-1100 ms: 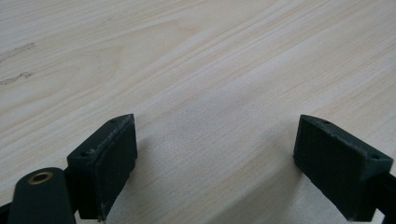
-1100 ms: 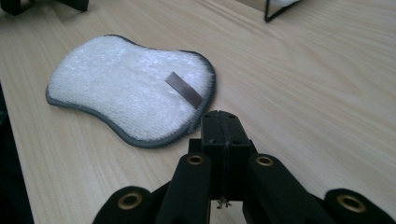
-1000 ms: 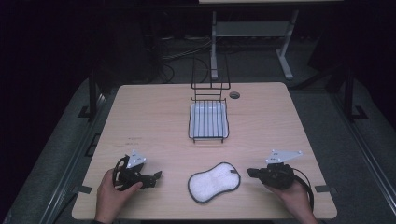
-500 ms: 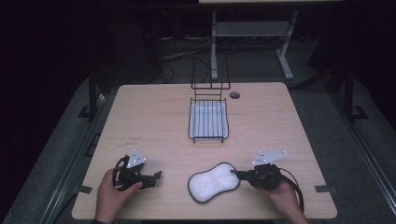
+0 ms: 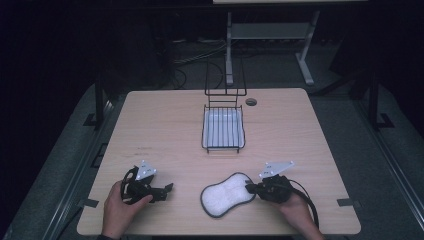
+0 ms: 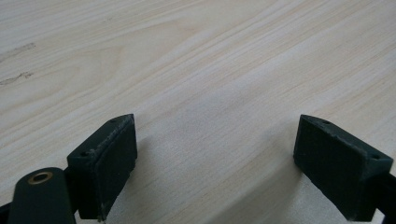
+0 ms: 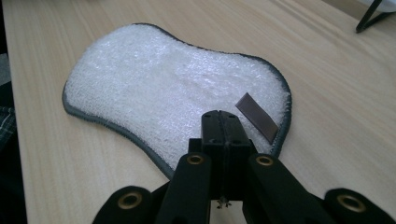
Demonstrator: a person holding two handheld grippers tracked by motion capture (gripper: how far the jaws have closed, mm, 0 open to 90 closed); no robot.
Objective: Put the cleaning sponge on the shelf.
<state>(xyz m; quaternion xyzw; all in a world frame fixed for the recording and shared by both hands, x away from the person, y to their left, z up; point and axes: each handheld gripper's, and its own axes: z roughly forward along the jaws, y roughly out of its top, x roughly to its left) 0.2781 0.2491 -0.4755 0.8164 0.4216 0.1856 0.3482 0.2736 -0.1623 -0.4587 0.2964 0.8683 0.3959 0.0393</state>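
A white, peanut-shaped scrubbing pad (image 5: 227, 194) with a dark rim lies flat near the table's front edge. In the right gripper view the pad (image 7: 173, 88) carries a small brown tag (image 7: 255, 116) at its near end. My right gripper (image 5: 250, 187) rests at the pad's right end. Its jaws are pressed together (image 7: 222, 121) over the pad's near edge, and no fabric shows between them. My left gripper (image 5: 167, 190) sits at the front left, well apart from the pad. It is open (image 6: 215, 149), with bare wood between its jaws.
A black wire basket (image 5: 223, 129) with a white liner stands at the table's middle back, with a taller wire frame behind it. A round cable hole (image 5: 251, 102) lies to its right. Bare tabletop (image 5: 160, 130) stretches between the grippers and the basket.
My right gripper has moved left, from clear of the pad to its right end. The left gripper has stayed put.
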